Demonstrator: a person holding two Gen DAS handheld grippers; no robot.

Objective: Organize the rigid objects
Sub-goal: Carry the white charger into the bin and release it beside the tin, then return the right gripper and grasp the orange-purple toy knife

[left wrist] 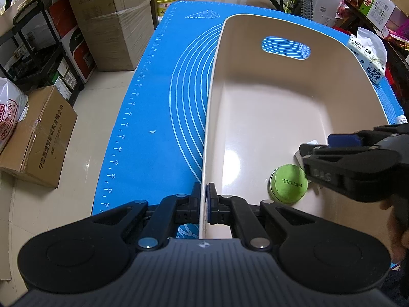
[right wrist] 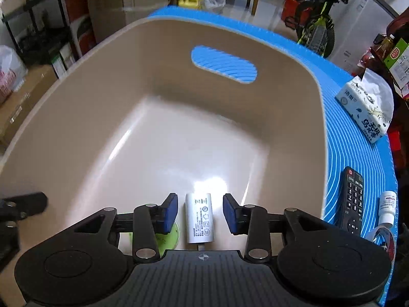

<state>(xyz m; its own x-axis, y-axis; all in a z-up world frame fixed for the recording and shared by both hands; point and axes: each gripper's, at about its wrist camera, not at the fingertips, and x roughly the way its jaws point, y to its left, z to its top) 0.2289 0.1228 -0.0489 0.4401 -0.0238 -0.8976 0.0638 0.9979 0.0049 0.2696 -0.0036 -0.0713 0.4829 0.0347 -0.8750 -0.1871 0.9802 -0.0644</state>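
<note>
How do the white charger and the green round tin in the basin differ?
The white charger is a rounded oblong lying on its side; the green tin is a flat round disc. The charger sits between the right gripper's open jaws; the tin sits beside them. Both rest on the beige basin's floor.

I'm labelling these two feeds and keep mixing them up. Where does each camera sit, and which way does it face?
Left wrist: on the left tool, looking down along its fingers, clamped on the beige basin's side wall; the right tool and a hand show.
Right wrist: on the right tool, looking down into the basin, open around the white charger.
Shared: basin, green round tin, tissue pack, blue mat.
</note>
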